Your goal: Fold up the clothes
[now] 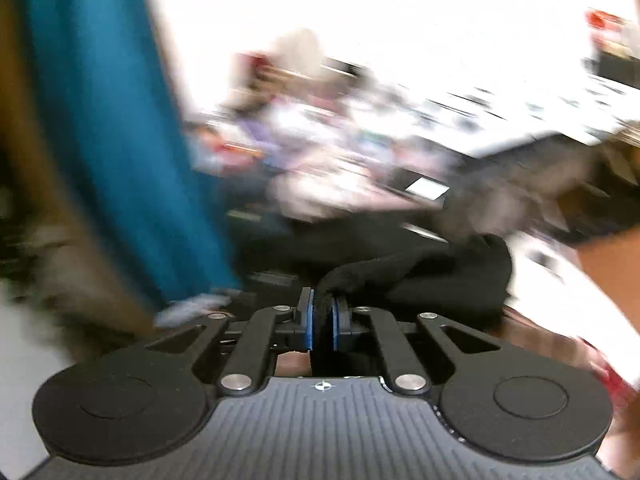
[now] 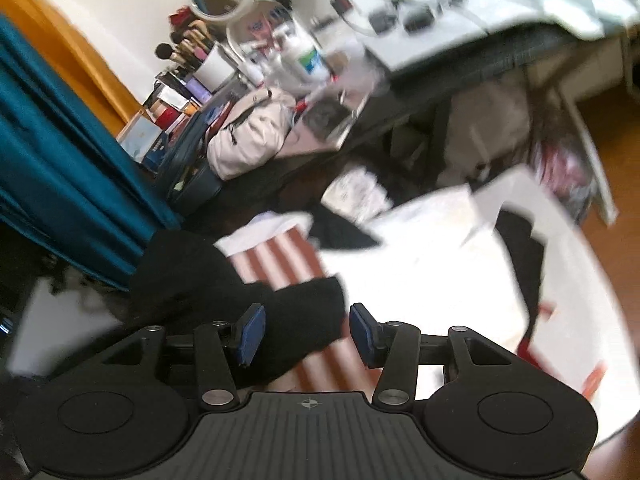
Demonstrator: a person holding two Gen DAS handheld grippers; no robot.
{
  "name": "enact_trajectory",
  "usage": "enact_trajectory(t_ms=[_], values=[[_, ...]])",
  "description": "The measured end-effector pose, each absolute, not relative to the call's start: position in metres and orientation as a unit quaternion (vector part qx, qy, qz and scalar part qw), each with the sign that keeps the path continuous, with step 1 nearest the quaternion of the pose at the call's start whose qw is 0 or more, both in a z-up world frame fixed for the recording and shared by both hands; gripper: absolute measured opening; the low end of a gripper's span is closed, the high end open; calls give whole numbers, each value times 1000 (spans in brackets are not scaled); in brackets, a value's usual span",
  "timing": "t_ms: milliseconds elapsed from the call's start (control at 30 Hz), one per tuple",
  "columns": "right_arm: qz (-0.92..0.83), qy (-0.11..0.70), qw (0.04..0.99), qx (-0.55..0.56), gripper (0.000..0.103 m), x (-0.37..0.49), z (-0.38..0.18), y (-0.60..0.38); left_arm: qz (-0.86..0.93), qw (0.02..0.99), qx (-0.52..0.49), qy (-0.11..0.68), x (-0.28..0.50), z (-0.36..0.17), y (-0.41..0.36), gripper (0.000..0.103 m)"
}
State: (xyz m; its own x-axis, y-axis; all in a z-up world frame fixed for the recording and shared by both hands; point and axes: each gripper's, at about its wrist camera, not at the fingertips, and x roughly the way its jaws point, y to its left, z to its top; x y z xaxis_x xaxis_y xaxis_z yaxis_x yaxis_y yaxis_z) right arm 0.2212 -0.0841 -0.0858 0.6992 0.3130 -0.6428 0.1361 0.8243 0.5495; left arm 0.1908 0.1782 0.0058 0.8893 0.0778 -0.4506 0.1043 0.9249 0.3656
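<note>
Teal curtain (image 2: 60,168), cluttered desk (image 2: 432,46), perhaps bedding (image 2: 440,248)

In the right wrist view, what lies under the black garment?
A red-and-white striped cloth shows beside and below the black garment, running under it. White fabric spreads to the right. How far the stripes continue beneath, and anything else there, is covered.

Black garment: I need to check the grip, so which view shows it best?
Left wrist view: the black garment is pinched between the shut left tongs. Right wrist view shows its bulk lying between the open right tongs, ungripped.
</note>
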Motion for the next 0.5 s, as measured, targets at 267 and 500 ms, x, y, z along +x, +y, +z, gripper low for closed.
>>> enact_trajectory(t_ms=[267, 500], values=[[137, 395, 863, 284, 47, 249, -90, -55, 148, 947, 163, 235, 167, 3, 208, 9], [211, 412, 828, 318, 52, 285, -90, -31, 192, 941, 145, 238, 147, -6, 209, 9]])
